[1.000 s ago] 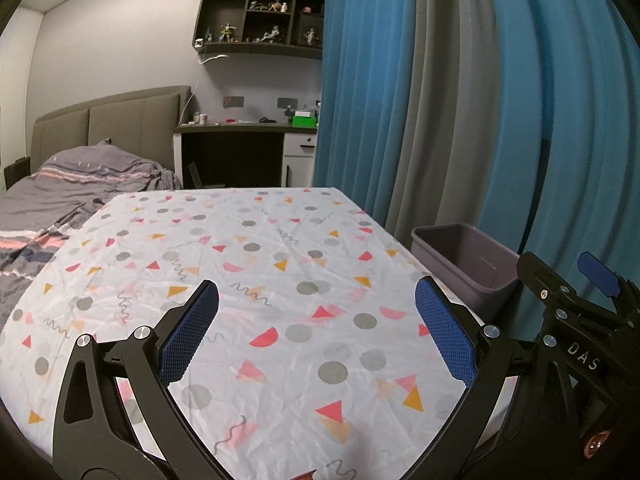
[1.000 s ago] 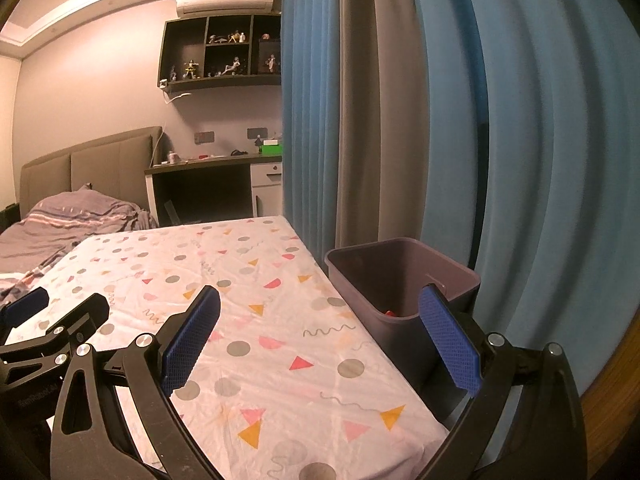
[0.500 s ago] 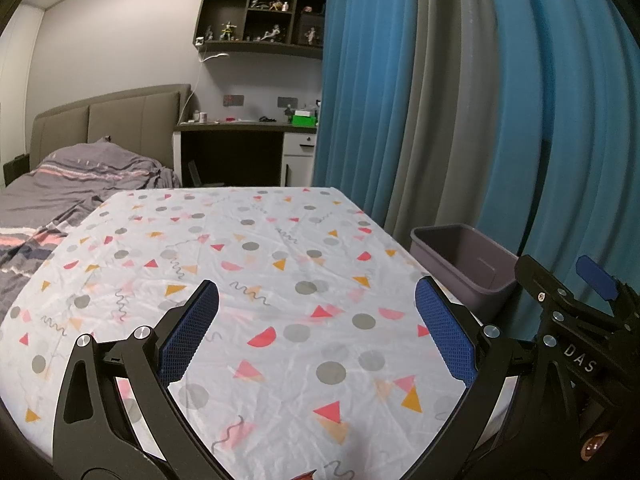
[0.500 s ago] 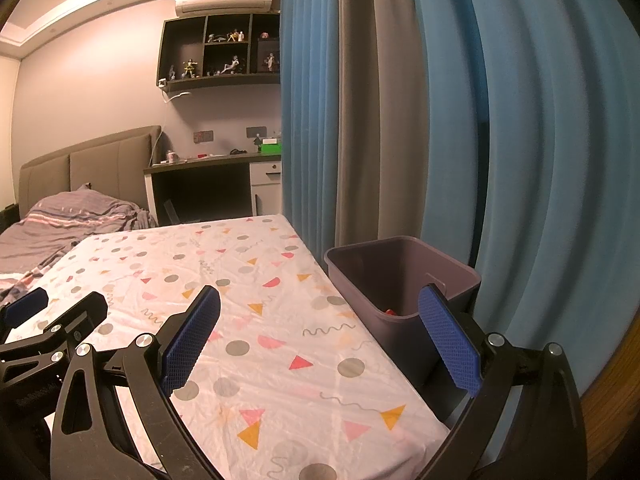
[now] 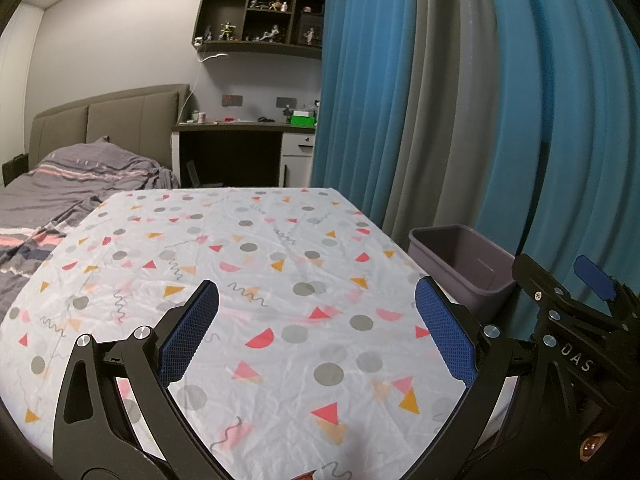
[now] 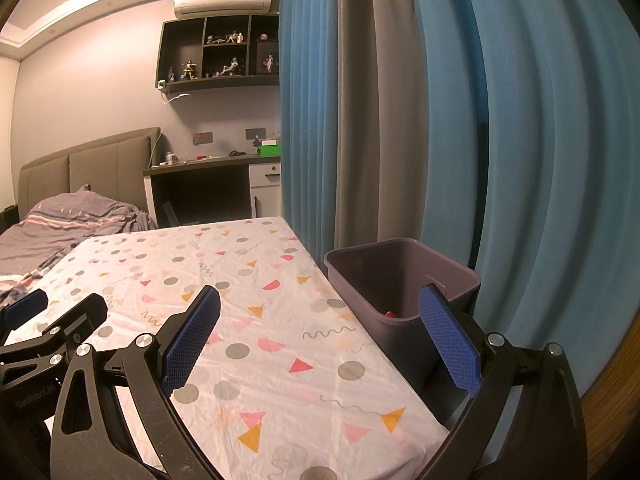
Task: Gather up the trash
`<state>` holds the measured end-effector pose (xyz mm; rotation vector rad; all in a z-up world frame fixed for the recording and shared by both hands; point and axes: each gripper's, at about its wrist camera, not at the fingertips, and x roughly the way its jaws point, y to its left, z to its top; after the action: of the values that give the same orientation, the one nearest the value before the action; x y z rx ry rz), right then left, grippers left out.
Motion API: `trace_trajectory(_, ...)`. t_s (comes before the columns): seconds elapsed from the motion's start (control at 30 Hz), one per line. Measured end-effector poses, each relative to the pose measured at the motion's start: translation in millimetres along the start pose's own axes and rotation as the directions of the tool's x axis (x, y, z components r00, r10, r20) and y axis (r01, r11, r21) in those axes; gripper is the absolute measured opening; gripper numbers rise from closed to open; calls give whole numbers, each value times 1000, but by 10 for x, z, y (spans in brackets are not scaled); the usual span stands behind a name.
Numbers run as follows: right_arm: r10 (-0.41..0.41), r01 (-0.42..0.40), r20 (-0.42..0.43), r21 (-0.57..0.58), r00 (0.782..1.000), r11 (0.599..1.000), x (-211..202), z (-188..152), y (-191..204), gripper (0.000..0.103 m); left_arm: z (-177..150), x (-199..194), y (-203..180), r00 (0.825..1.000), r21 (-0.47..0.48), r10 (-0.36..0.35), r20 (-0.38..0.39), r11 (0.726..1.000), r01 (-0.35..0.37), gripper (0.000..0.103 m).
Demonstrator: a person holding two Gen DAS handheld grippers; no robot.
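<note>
the left tongs hang spread wide and empty above the white counter cloth printed with pink and orange triangles and grey dots, tilted slightly down, fingers pointing along the counter toward the far desk. no loose trash shows anywhere on the cloth in either view. the right tongs sit level with them just to the right, also spread wide with nothing between the blue textured pads, straddling the counter's right edge. beyond that edge, just beside the counter and in front of the blue and grey curtains, stands the grey-purple plastic bin. a small red scrap lies at its bottom; it is too small to identify, but it is probably light and crushable, best pinched across its middle if it ever needs lifting.
</note>
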<state>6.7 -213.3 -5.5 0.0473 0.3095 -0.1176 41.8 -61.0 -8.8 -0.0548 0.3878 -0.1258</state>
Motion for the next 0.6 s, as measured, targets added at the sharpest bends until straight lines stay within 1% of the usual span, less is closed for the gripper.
trace_trajectory(0.6, -1, 1, 0, 4, 1000, 1000, 3, 11, 1, 95, 24, 28, -82, 1000, 3, -5, -2, 1000, 5, 97)
